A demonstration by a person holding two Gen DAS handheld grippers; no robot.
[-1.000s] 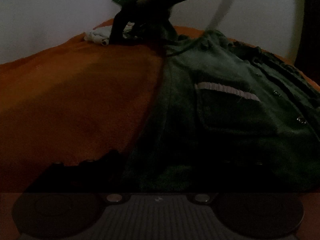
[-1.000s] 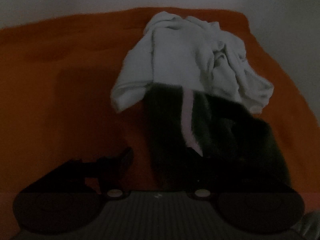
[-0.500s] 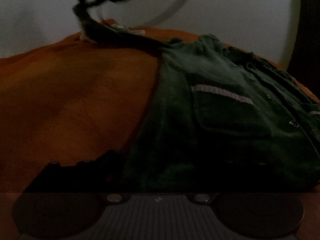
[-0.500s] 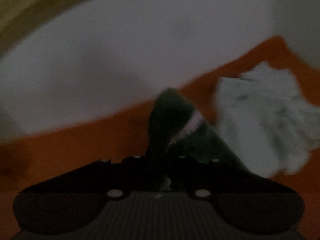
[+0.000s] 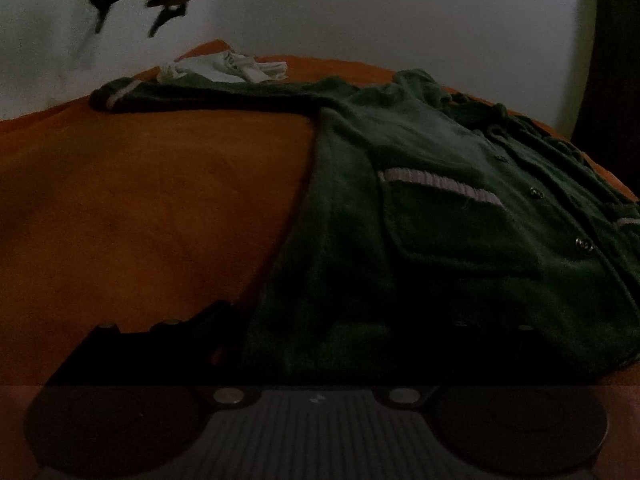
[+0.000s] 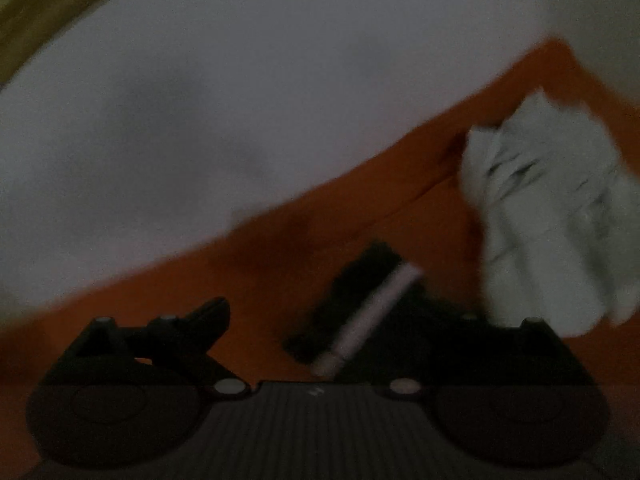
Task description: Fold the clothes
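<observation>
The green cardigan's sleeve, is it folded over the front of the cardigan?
No, the sleeve lies stretched straight out from the green cardigan across the orange blanket, its striped cuff far from the body.

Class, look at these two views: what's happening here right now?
A person with a gripper in each hand is folding a green cardigan on an orange bed. Its sleeve lies stretched out flat. The right gripper hovers above, jaws opening and empty. The left gripper sits open at the hem. White clothes wait behind.
</observation>
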